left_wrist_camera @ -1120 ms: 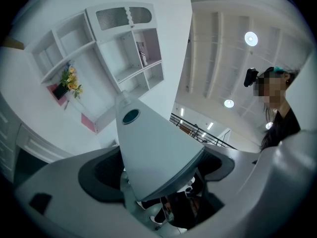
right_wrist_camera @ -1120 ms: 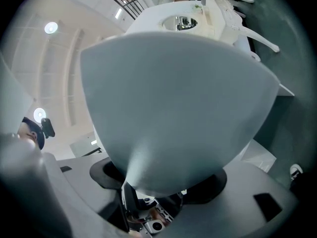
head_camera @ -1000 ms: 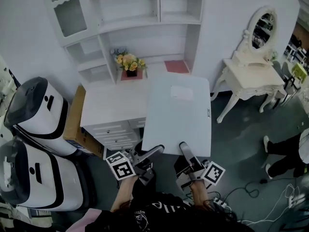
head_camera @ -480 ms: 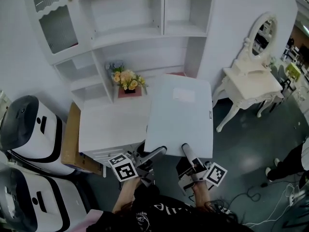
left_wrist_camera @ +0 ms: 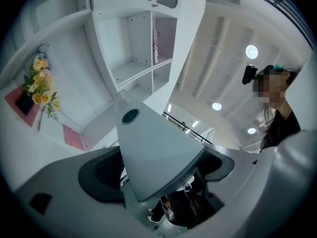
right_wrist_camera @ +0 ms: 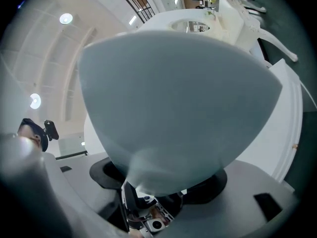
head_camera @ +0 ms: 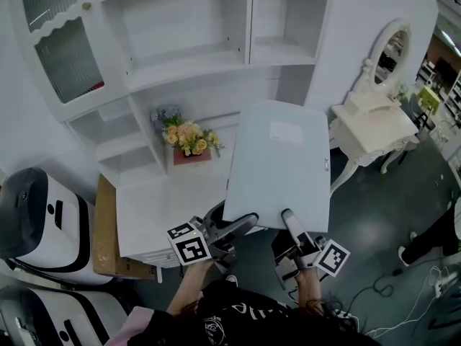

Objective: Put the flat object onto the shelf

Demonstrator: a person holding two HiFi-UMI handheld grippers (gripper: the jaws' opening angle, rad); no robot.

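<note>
Since the flat grey folder (head_camera: 277, 164) is wide, one tool at each near corner probably stops it twisting. It hangs partly above the white table (head_camera: 155, 204), pointing toward 12 o'clock at the shelf unit (head_camera: 191, 60), not yet on it. Left tool (head_camera: 241, 223) and right tool (head_camera: 289, 220) each clamp its 6 o'clock edge, jaws narrowed to its thickness.

One flat board (head_camera: 277, 168) and two grippers, the left gripper (head_camera: 236, 228) and the right gripper (head_camera: 289, 223). There is one shelf unit (head_camera: 194, 27), one bunch of flowers (head_camera: 186, 137), one dressing table (head_camera: 374, 125) with one oval mirror (head_camera: 392, 43), two pink mats (left_wrist_camera: 73, 136) (the head view shows only one), two white machines (head_camera: 68, 218) and one cardboard box (head_camera: 104, 225)
</note>
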